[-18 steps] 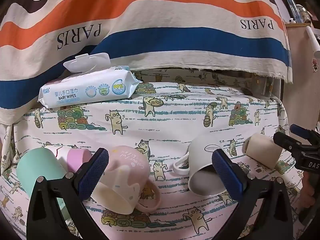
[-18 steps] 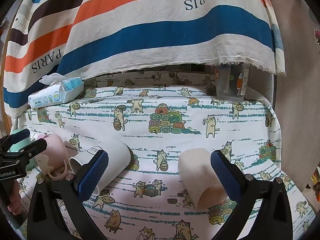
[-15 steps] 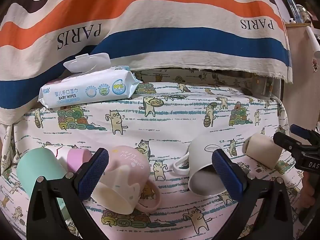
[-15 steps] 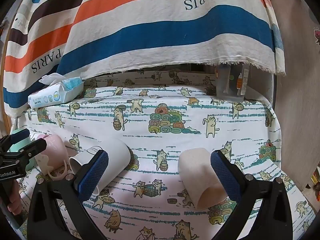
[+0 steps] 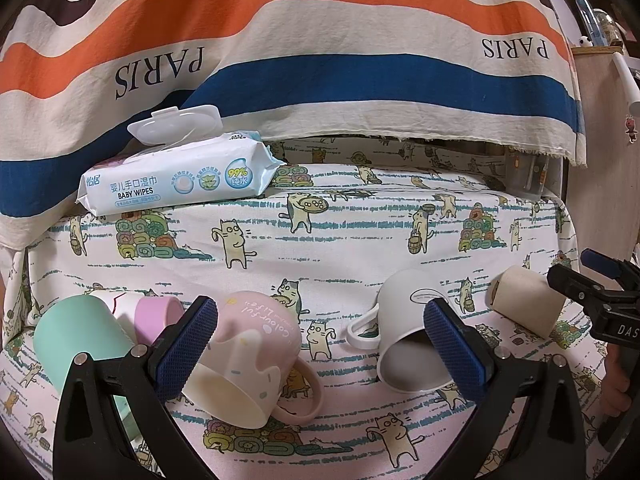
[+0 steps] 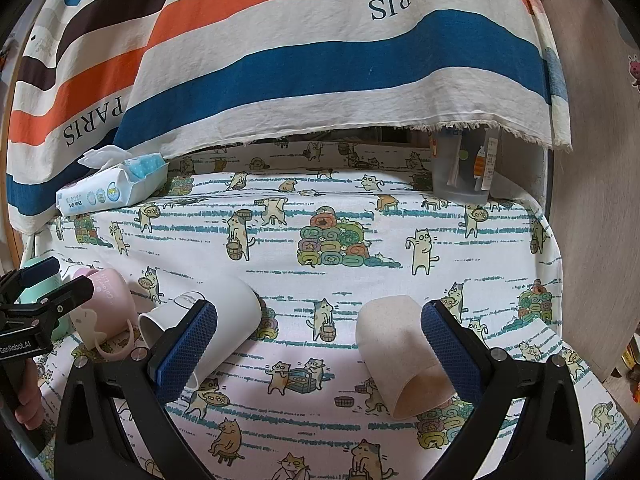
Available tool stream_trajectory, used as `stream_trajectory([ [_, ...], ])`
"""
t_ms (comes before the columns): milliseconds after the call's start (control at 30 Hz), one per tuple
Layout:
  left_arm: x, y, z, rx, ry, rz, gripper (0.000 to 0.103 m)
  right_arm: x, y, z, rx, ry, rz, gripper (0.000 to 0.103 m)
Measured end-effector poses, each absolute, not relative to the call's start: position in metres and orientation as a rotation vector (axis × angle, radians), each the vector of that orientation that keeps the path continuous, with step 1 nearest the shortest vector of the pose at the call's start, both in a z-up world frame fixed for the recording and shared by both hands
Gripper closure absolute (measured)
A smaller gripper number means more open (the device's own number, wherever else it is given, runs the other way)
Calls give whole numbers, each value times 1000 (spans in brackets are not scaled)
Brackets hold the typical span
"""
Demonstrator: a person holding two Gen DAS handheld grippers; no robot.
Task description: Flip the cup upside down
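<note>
Several cups lie on their sides on a cat-print cloth. In the left wrist view a pink mug (image 5: 256,344) lies by the left finger, a white mug (image 5: 408,336) by the right finger, a beige cup (image 5: 528,306) farther right. A mint cup (image 5: 76,340) and a lilac cup (image 5: 156,316) are at the left. My left gripper (image 5: 320,348) is open and empty above the cloth. In the right wrist view my right gripper (image 6: 316,348) is open and empty, with the white mug (image 6: 216,320) at its left finger and the beige cup (image 6: 400,356) at its right finger.
A pack of baby wipes (image 5: 180,184) with its lid up lies at the back left. A striped cloth (image 5: 320,60) hangs behind. A clear container (image 6: 464,168) stands at the back right. The table's right edge (image 6: 560,280) drops off beside a wooden panel.
</note>
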State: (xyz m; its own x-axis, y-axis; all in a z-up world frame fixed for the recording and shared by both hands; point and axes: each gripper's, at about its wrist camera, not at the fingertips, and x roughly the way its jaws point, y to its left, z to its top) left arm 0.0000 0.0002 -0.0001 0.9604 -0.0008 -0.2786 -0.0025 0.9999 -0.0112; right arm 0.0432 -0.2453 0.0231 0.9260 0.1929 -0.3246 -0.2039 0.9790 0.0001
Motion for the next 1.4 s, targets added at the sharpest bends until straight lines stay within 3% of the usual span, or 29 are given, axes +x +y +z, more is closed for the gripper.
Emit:
stream_trajectory([
  [1400,-6,-2,1,31,286,-12,0,43,-245,25,-30,329,199,0],
])
